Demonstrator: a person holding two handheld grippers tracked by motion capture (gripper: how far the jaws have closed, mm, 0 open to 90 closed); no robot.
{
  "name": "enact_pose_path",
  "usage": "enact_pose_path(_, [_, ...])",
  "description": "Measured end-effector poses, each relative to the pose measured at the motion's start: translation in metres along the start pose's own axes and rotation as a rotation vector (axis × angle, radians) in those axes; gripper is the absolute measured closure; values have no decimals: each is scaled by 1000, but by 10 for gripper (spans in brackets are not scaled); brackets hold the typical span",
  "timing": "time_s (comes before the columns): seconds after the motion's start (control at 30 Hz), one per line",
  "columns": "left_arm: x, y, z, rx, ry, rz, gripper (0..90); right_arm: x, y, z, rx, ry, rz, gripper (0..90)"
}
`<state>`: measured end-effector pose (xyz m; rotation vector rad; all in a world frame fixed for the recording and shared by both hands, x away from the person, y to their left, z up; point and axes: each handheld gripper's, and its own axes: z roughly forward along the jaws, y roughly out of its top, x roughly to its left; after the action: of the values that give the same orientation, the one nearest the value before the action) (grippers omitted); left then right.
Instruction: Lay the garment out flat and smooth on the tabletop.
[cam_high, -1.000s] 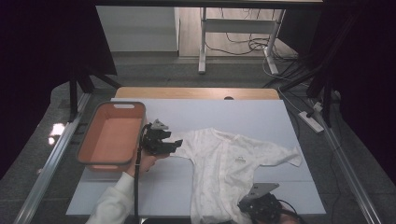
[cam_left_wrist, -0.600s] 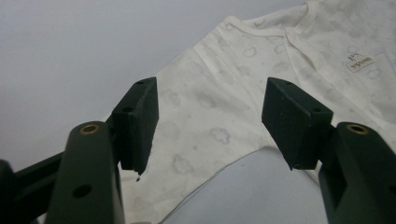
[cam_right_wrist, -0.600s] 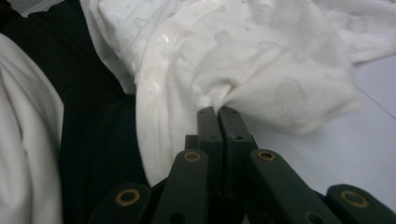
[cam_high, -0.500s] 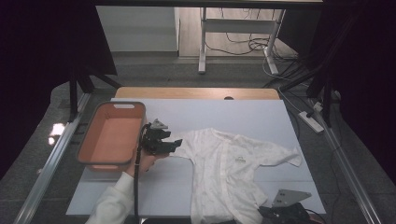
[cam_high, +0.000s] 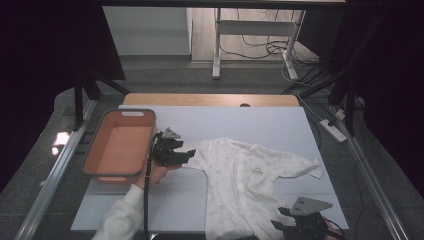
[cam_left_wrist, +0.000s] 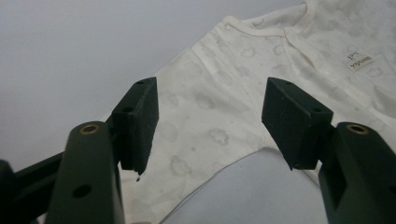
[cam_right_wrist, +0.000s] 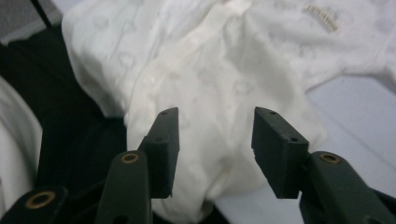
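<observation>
Nothing's folded yet: the white baby shirt (cam_high: 250, 180) lies spread on the bench (cam_high: 280, 125), left gripper (cam_left_wrist: 210, 121) and right gripper (cam_right_wrist: 215, 144) fingers wide, holding nothing.

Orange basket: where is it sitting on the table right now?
In the high view the orange basket sits at the table's left edge, just left of the left gripper, with the white baby garment spread out to its right.

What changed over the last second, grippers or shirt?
The right gripper slid right along the near edge of the table, off the hem of the white shirt; its jaws are open. The left gripper stayed open at the sleeve. The shirt and the orange tub kept their places.
</observation>
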<state>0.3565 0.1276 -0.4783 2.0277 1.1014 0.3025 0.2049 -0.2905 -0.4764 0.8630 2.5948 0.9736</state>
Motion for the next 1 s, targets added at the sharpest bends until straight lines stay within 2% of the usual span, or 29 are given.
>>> enact_pose_path(0.07, [0, 0, 0, 0, 0, 0, 370, -1, 6, 2, -29, 2, 10, 485])
enact_pose_path(0.13, [0, 0, 1, 1, 0, 0, 370, 0, 13, 7, -52, 25, 15, 483])
enact_pose_path(0.2, [-1, 0, 1, 1, 0, 3, 370, 3, 18, 15, -51, 48, 3, 483])
enact_pose_path(0.43, [-1, 1, 1, 2, 0, 5, 370, 22, 45, 58, 6, 134, -85, 480])
enact_pose_path(0.57, [-1, 0, 1, 1, 0, 4, 370, 28, 59, 77, 13, 165, -107, 480])
enact_pose_path(0.8, [-1, 0, 1, 2, -1, 2, 370, 31, 76, 100, 17, 192, -112, 494])
enact_pose_path(1.0, [-1, 0, 1, 5, -1, 5, 369, 41, 87, 118, 38, 200, -142, 539])
